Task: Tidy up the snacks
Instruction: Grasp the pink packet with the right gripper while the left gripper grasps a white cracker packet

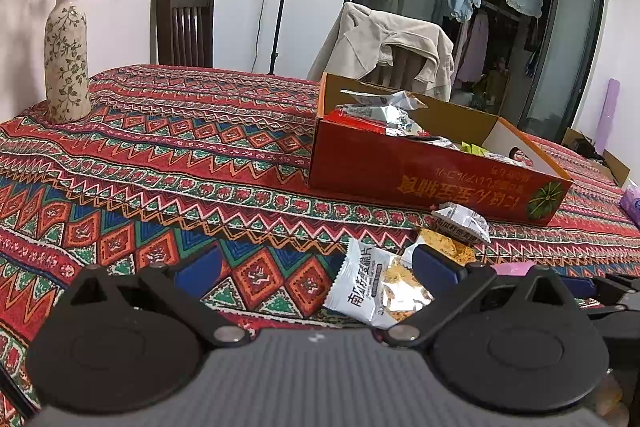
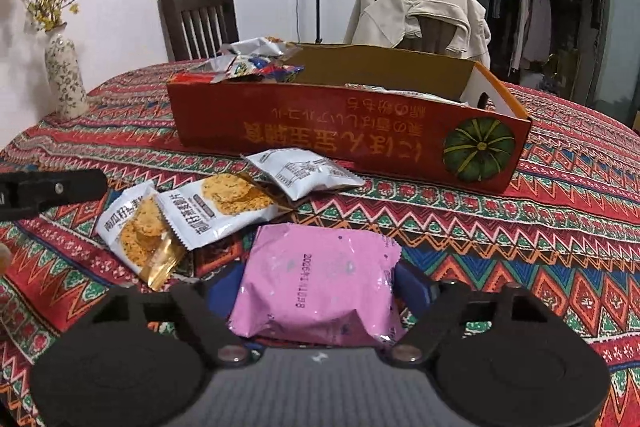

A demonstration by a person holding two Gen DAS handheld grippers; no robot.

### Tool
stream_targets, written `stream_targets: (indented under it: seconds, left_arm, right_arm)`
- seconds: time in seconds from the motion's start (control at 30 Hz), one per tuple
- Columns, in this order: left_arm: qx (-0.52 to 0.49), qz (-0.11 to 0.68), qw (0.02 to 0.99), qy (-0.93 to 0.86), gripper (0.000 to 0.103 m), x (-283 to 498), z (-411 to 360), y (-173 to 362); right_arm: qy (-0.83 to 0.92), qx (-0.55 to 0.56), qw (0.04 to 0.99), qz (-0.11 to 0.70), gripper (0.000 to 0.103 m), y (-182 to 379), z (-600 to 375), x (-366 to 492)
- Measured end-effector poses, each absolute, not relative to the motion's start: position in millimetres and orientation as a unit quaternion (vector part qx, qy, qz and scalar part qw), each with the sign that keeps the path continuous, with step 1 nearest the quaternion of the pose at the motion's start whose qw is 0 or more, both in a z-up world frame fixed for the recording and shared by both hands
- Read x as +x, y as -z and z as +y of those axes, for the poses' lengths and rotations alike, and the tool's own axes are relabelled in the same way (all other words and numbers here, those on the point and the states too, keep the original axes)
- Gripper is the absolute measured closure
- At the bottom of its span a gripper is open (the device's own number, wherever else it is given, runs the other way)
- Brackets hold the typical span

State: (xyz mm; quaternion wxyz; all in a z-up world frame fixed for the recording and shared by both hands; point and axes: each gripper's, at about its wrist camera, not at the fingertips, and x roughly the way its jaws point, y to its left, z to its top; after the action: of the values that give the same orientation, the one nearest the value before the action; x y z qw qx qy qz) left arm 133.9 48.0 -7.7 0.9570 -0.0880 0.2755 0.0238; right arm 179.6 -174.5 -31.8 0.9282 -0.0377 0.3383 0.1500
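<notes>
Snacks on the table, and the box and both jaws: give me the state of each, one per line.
Pink packet: sealed, flat on the cloth, between the right jaws.
Right gripper: jaws close beside the packet; grip unclear.
Left gripper: jaws open, empty.
White packets: three, sealed, loose outside the box.
Box: open-topped, partly filled with snacks.
Vase: upright, holding flowers.
</notes>
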Motion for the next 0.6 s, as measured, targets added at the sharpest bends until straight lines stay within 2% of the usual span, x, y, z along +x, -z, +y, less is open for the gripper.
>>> stream_targets:
  seconds: [0.6]
  left_arm:
    - [-0.051, 0.324, 0.944, -0.019, 0.000, 144.5, 26.3, 10.2]
  right_arm:
    - [-0.083, 0.006, 0.954, 0.288, 0.027, 10.6, -245.3, 174.7]
